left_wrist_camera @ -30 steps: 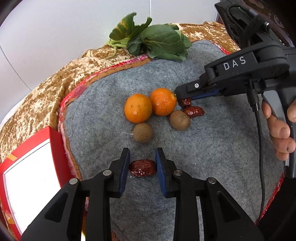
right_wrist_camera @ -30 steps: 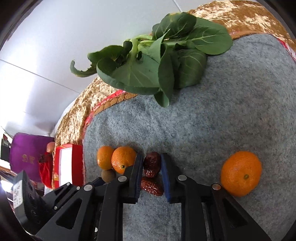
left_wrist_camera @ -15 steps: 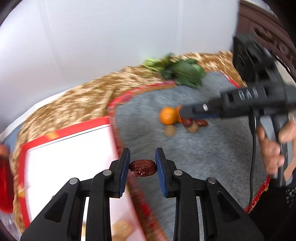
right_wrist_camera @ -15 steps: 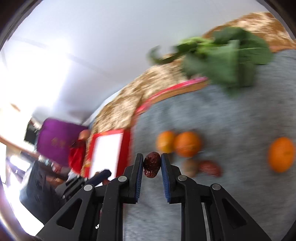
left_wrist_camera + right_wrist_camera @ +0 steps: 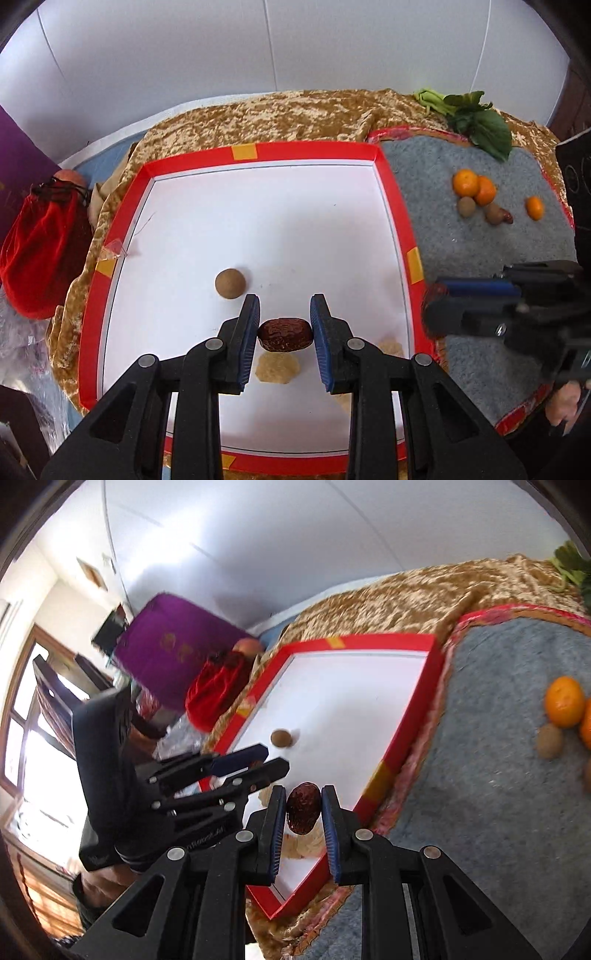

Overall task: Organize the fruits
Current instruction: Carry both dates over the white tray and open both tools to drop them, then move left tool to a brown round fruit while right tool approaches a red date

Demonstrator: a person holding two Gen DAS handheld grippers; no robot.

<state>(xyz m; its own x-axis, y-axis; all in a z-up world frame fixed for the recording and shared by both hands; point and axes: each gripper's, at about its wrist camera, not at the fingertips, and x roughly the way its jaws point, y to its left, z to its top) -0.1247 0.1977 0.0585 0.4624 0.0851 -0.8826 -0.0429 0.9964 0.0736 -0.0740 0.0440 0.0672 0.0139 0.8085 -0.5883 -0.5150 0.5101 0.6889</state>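
My left gripper [image 5: 284,334] is shut on a dark red date [image 5: 285,334] and hangs over the white floor of a red-rimmed tray [image 5: 306,152]. One brown round fruit [image 5: 229,283] lies in the tray, with pale lumps [image 5: 277,367] below the held date. My right gripper [image 5: 303,808] is shut on a second red date [image 5: 303,808] above the tray's [image 5: 400,760] near right rim; in the left wrist view it [image 5: 436,306] comes in from the right. On the grey felt mat [image 5: 480,236] remain oranges [image 5: 472,186], brown fruits [image 5: 466,206] and a date [image 5: 504,217].
Leafy greens [image 5: 476,123] lie at the mat's far corner. A gold cloth [image 5: 280,118] covers the table under tray and mat. A red pouch [image 5: 40,243] sits left of the tray, a purple box [image 5: 173,653] behind it. White wall behind.
Both grippers swung left from the felt mat to the tray, each carrying its date. The right one lifted its date from beside the oranges.
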